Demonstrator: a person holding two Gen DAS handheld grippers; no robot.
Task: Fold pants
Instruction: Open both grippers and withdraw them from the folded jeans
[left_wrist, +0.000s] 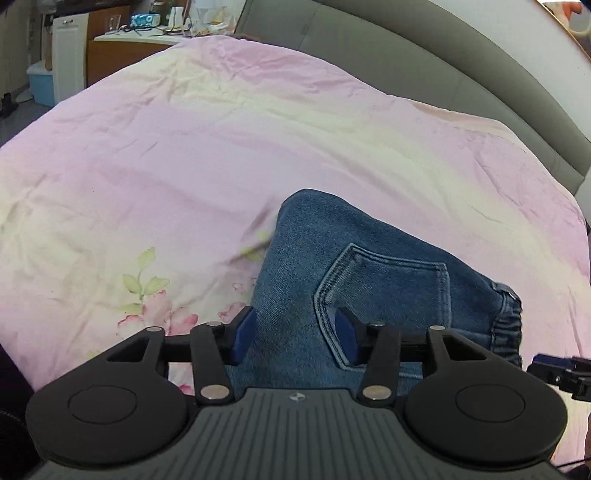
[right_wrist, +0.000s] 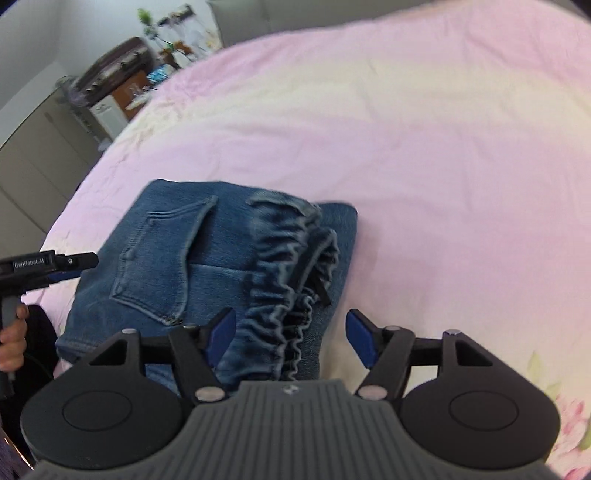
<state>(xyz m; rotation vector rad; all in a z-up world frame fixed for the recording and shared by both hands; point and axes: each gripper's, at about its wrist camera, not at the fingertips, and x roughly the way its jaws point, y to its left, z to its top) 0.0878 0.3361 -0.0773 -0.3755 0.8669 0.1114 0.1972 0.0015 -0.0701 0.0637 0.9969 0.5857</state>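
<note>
Two grippers are held low over folded blue denim pants lying compact on a pink floral bedsheet, probably a finished fold. From the left: the left gripper is spread, denim between its blue pads unpinched; "GenRobot.AI" is read on it. The right gripper is spread over the gathered elastic waistband.

- The pants are showing as blue denim, a coarse matt weave with raised stitched seams and a puckered elastic waistband.
- The bed cover is looking like thin pink cloth, faintly sheened, creased, printed with flowers.
- The headboard is appearing as smooth grey leather-like padding.
- The left gripper and right gripper are showing matt black plastic, ribbed grey housings, bright metal pins and blue pads.
</note>
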